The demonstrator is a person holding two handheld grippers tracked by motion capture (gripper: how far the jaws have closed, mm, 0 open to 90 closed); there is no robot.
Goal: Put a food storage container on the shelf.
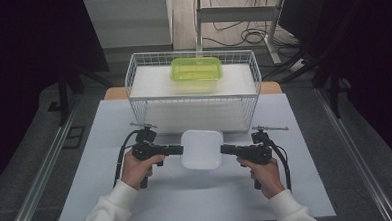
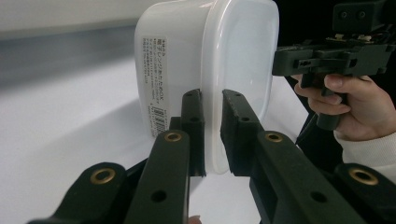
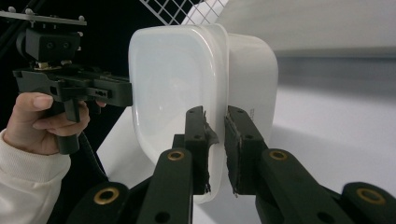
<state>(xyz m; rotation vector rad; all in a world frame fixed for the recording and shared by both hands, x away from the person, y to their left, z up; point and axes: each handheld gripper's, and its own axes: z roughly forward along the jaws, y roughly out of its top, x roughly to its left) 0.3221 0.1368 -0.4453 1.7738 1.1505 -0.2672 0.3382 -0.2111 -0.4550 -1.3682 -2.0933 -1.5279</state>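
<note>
A: While both grips sit only on the thin lid rim, the risk seen from the high view is plain: the white container (image 1: 201,149), near the middle of the table (image 1: 112,194) in front of the wire basket (image 1: 193,90), could tilt or drop if either hand pulls unevenly. The left gripper (image 1: 178,150) pinches its left edge, the right gripper (image 1: 225,150) its right edge.

B: Left gripper view?

A: Jaws narrow, clamped on the rim; the lid could pop off the tub. A printed label (image 2: 158,88) with a barcode runs down the side; the text is too small to read.

B: Right gripper view?

A: Same narrow pinch on the rim. One pad (image 3: 204,140) looks torn, so slipping is likely. Faint print on the tub wall is illegible.
</note>
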